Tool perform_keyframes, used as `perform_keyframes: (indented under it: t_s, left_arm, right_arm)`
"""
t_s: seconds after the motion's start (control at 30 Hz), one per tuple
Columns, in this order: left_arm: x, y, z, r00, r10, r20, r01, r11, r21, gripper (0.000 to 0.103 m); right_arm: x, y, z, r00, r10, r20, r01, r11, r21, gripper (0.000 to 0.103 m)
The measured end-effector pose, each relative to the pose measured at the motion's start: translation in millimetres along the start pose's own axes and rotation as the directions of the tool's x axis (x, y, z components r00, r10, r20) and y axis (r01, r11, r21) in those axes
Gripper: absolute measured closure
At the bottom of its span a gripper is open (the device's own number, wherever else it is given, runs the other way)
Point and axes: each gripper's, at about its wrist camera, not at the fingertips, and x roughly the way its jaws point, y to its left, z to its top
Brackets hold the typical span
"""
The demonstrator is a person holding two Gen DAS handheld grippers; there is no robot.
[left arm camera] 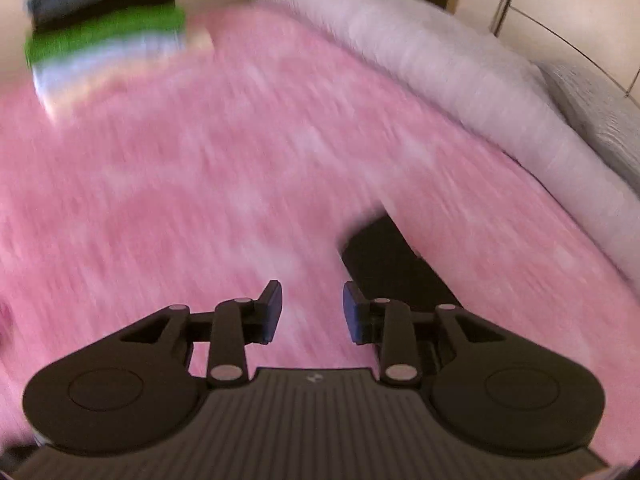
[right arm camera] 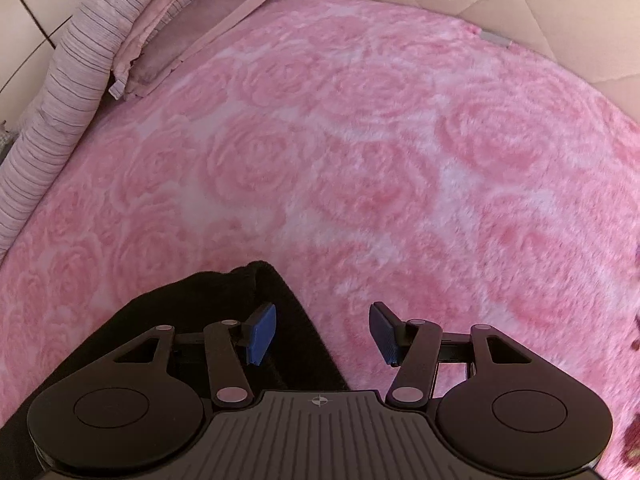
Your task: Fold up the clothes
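Note:
A black garment (right arm camera: 224, 304) lies on the pink rose-patterned blanket (right arm camera: 360, 152), under the left side of my right gripper (right arm camera: 322, 334), which is open and empty above its right edge. In the left wrist view the same black garment (left arm camera: 388, 260) lies just ahead and right of my left gripper (left arm camera: 312, 312), which is open and empty over the blanket (left arm camera: 200, 184). That view is motion-blurred.
A stack of folded clothes (left arm camera: 104, 28), grey, black, green and white, sits at the far left of the bed. A white rolled cover (left arm camera: 440, 80) runs along the right edge. A striped bolster (right arm camera: 68, 92) and pink pillow (right arm camera: 192, 20) lie far left; a quilted headboard (right arm camera: 520, 8) stands behind.

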Motion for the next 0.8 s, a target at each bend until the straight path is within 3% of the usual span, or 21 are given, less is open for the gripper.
perform_keyframes:
  t_s: [0.23, 0.4, 0.43, 0.47, 0.5, 0.53, 0.6, 0.67, 0.7, 0.8]
  left_arm:
    - [-13, -29, -62, 0.978, -0.167, -0.123, 0.165, 0.986, -0.024, 0.075]
    - [-9, -42, -77, 0.968, -0.191, -0.162, 0.189, 0.982, -0.026, 0.075]
    - [-11, -44, -77, 0.968, -0.193, -0.161, 0.192, 0.981, -0.024, 0.075]
    - [-13, -44, -76, 0.968, -0.195, -0.156, 0.194, 0.981, -0.019, 0.075]
    - [-16, -44, -73, 0.969, -0.197, -0.148, 0.197, 0.980, -0.012, 0.075]
    - [-20, -44, -70, 0.971, -0.196, -0.138, 0.197, 0.980, -0.006, 0.075]
    - [-24, -39, -65, 0.976, -0.185, -0.119, 0.186, 0.983, 0.003, 0.075]
    - [-22, -30, -62, 0.978, -0.170, -0.123, 0.170, 0.985, -0.008, 0.075]
    - [-21, -25, -60, 0.978, -0.162, -0.128, 0.162, 0.987, -0.015, 0.074]
    - [-13, -10, -57, 0.978, -0.155, -0.141, 0.151, 0.988, -0.036, 0.074]
  right_arm:
    - [-10, -9, 4, 0.986, 0.165, 0.041, -0.167, 0.985, 0.050, 0.047]
    - [20, 0, 4, 0.983, 0.179, -0.046, -0.179, 0.984, 0.007, 0.047]
    - [25, 3, 3, 0.979, 0.194, -0.061, -0.195, 0.981, -0.017, 0.063]
    - [28, 8, 3, 0.977, 0.208, -0.053, -0.211, 0.976, -0.058, 0.094]
    - [27, 12, 3, 0.982, 0.187, -0.022, -0.188, 0.977, -0.100, 0.100]
    - [23, 15, 4, 0.987, 0.160, 0.032, -0.154, 0.980, -0.126, 0.100]
    - [22, 6, 7, 0.987, 0.125, 0.096, -0.121, 0.991, -0.054, 0.100]
    - [36, -4, 5, 0.995, 0.073, 0.071, -0.077, 0.995, 0.058, 0.097]
    - [40, -2, 4, 0.997, 0.050, 0.054, -0.054, 0.996, 0.072, 0.092]
    - [41, 7, 2, 0.999, -0.013, 0.038, 0.010, 0.997, 0.079, 0.062]
